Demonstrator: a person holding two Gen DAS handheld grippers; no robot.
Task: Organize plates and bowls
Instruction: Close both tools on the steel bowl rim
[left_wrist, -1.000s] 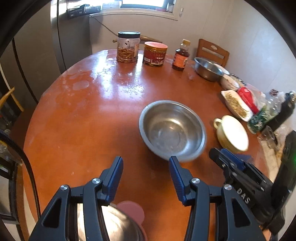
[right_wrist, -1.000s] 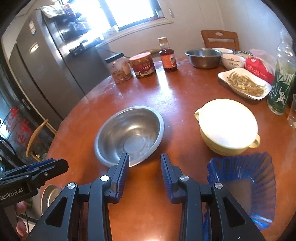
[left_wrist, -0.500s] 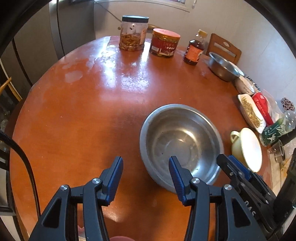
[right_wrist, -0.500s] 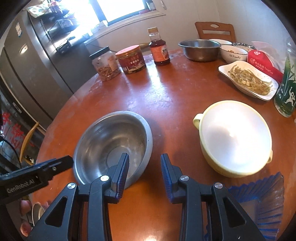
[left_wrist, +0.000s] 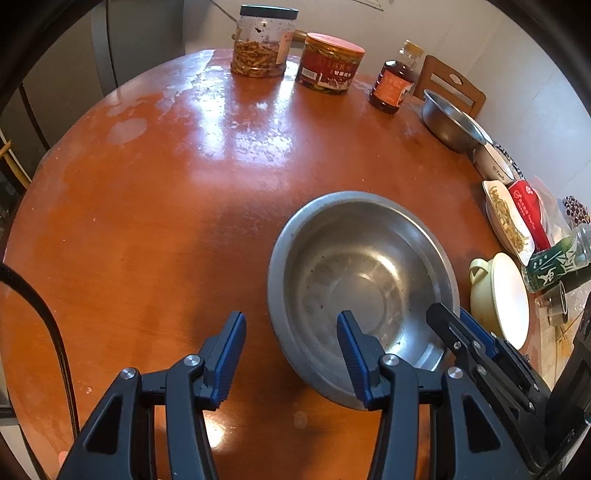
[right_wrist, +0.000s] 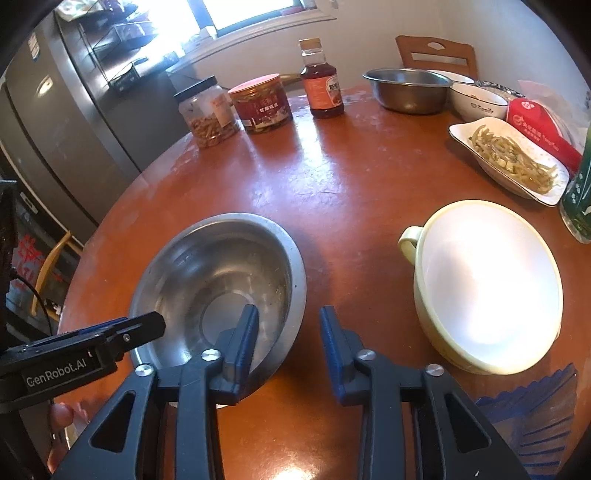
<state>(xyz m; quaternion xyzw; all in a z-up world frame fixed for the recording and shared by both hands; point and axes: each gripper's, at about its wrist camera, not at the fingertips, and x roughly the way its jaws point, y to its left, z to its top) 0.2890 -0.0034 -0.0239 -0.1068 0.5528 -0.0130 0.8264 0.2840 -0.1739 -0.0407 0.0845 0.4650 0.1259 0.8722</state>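
The right tool (right_wrist: 288, 339) is spread wide and holds nothing; its left finger hangs over the inside of the steel bowl (right_wrist: 218, 284), its right finger outside over bare counter (right_wrist: 332, 192), so the near rim sits between them. The left tool (left_wrist: 291, 350) is equally wide and empty, straddling the bowl's near-left rim. The bowl rests empty on the counter, just left of the lidded yellow pot (right_wrist: 487, 284); a blue tray (right_wrist: 532, 417) lies at the near right. To grip well, I judge the right tool should sink until the rim is deep between the pads, then close squarely; thin steel is slick, so a shallow pinch could let it tip or slide.
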